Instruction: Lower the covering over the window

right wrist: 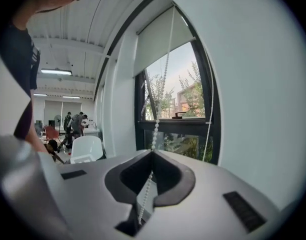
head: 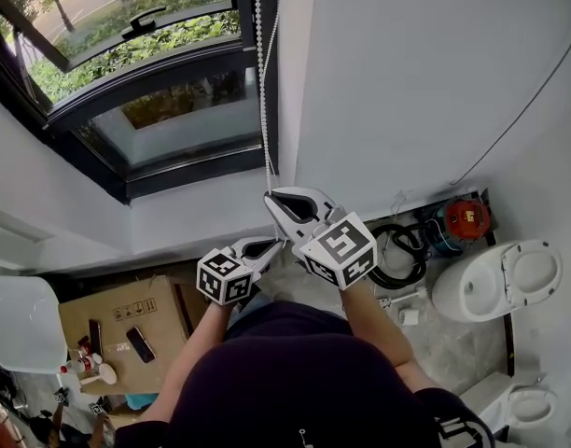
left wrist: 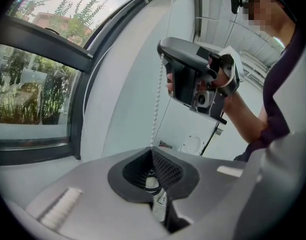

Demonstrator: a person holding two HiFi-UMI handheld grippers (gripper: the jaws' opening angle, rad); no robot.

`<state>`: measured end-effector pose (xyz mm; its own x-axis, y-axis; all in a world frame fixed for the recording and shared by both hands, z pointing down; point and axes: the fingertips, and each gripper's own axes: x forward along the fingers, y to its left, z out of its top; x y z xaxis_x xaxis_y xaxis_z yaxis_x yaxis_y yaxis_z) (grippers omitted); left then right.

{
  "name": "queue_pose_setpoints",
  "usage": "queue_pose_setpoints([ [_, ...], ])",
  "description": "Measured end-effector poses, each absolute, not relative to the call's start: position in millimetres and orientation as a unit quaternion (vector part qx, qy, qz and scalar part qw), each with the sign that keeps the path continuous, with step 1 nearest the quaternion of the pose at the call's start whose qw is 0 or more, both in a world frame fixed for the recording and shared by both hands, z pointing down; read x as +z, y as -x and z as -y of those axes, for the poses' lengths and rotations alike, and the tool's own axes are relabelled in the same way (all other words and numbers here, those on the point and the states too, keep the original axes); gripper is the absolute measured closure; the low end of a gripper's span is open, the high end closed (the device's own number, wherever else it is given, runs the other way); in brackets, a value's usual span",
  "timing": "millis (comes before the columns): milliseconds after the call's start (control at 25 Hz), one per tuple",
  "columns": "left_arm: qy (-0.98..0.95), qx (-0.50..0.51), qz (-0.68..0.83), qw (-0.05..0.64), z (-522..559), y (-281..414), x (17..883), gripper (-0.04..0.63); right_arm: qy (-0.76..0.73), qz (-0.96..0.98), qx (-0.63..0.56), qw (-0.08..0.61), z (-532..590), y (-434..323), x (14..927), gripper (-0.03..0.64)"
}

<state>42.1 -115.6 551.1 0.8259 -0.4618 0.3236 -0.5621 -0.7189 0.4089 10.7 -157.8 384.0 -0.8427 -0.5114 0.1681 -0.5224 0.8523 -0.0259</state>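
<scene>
A white bead chain (head: 261, 82) hangs down the right side of the black-framed window (head: 164, 110). My right gripper (head: 270, 197) is shut on the chain at its lower end. Just below it, my left gripper (head: 271, 244) is also shut. In the left gripper view the chain (left wrist: 156, 104) runs from the right gripper (left wrist: 193, 79) down into the left gripper's closed tips (left wrist: 152, 148). Seen from the right gripper (right wrist: 153, 152), the chain (right wrist: 158, 119) rises from its closed jaws to the pale roller blind (right wrist: 160, 39), which covers only the top of the window. A second strand (right wrist: 210, 114) hangs free at the frame.
Below on the floor are a white toilet (head: 495, 278), a coil of black hose (head: 397, 250) and a red-and-blue device (head: 458, 220). A cardboard box (head: 118, 329) with small items and a white chair (head: 24, 320) stand at the left. People stand far back in the room (right wrist: 75, 121).
</scene>
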Motion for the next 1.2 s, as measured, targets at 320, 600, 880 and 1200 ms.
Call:
queue_pose_setpoints([
  [320,-0.920,0.085,0.277,0.264,112.1,-37.0,551.6,0.583,-0.268,0.959,0.069,0.058,170.2,-14.3,391.8,0.604],
  [600,-0.917,0.074,0.288,0.266,112.3,-24.8,550.6,0.583,-0.252,0.962,0.095,0.041,173.5,-12.7,393.1,0.604],
  [880,-0.918,0.069,0.291,0.260,111.0,-20.6,550.4,0.581,-0.236,0.958,0.114,0.113,161.9,-5.8,439.5,0.604],
  [1200,-0.915,0.057,0.304,0.260,112.7,-11.6,547.1,0.581,-0.225,0.949,0.151,0.164,152.7,0.5,490.4,0.604],
])
